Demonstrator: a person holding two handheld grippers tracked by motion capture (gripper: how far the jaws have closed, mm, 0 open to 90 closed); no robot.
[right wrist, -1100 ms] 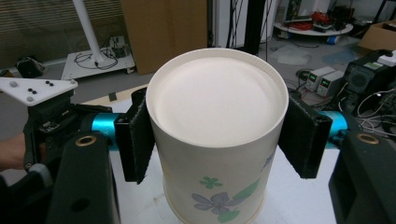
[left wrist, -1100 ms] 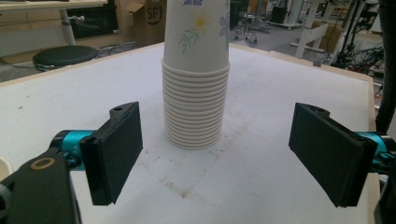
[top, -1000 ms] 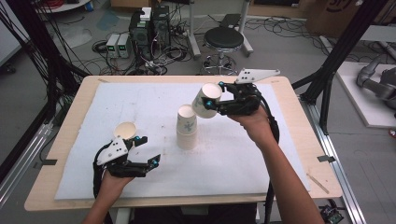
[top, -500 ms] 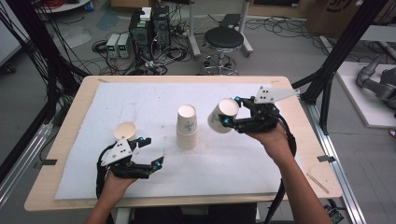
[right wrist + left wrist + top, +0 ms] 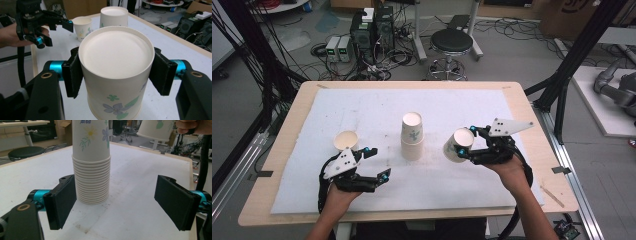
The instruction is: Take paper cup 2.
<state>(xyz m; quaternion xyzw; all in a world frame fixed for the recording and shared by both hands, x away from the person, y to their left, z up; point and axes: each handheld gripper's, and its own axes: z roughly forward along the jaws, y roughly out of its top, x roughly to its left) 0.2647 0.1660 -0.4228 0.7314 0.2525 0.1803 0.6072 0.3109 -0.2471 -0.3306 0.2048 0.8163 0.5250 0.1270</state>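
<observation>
A: The right gripper (image 5: 468,149) is clamped on a paper cup (image 5: 458,145), held above the mat (image 5: 372,107) right of the stack (image 5: 412,136). It looks light and thin-walled, so a hard squeeze would likely crush it; the pads grip its sides.

B: Its base faces the gripper's camera, axis tilted toward the stack. The left gripper (image 5: 379,162) rests wide, holding nothing, near a single cup (image 5: 346,140).
</observation>
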